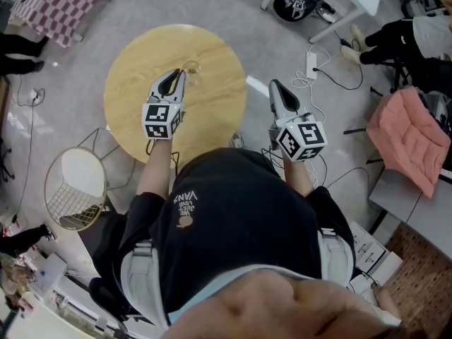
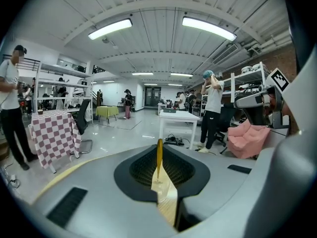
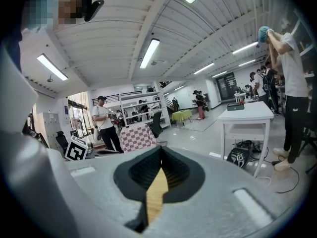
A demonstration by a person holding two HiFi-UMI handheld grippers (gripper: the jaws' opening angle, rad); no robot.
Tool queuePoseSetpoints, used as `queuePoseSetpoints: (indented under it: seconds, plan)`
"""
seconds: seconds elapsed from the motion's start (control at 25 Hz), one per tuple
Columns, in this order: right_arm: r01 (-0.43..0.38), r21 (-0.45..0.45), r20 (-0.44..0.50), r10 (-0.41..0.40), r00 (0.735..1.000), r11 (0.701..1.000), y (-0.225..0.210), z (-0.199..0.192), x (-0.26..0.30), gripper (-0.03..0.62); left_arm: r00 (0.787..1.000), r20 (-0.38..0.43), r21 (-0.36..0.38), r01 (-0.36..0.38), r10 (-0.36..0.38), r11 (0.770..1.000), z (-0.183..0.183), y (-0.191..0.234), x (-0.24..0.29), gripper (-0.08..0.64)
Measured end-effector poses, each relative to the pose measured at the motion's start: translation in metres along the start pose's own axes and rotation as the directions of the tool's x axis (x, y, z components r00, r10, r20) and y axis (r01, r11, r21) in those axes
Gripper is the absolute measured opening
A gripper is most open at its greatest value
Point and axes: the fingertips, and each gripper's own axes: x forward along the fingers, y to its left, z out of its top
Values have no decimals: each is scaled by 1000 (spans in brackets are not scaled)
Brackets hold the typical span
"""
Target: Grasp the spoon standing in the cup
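Left tool [image 1: 181, 74] clamped, right tool [image 1: 274, 85] closed, both held out forward.

A round table of light wood [image 1: 205, 119] stands on a shiny grey floor [image 1: 212, 2].
One small clear glass cup [image 1: 191, 68] sits upright on the table top, near the far edge. On the floor to the table's right lies a white plug strip [image 1: 311, 63] with its curly white wire.

In the head view the left gripper [image 1: 179, 75] hides the spoon [image 2: 159, 155].
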Motion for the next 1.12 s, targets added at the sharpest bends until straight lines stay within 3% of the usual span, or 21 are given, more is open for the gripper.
queuePoseSetpoints:
  seconds: [1.12]
  plan:
    - [-52, 0, 11, 52, 999, 999, 8, -2, -2, -3, 994, 110, 26, 3, -6, 1000, 54, -13, -35, 40]
